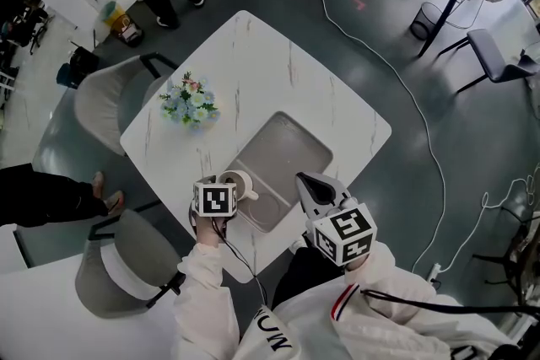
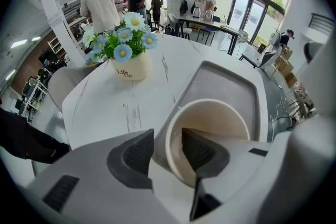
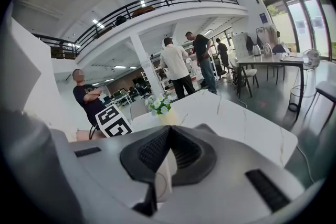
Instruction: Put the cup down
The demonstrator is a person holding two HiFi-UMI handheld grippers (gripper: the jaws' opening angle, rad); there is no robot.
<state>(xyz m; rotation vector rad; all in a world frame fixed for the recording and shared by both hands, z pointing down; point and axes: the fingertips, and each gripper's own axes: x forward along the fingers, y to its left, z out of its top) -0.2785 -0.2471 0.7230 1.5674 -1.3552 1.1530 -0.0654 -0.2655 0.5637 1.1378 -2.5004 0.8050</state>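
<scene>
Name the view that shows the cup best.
The left gripper view. The cup fills the frame there, with its rim and inside plain and its wall between the open jaws of the left gripper. The head view shows the cup small and partly hidden behind that gripper. The right gripper view shows no certain part of it.

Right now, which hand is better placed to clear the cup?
Left. The left tongs, open, straddle the cup wall; cup on the tray. The right tongs are shut, away from it.
</scene>
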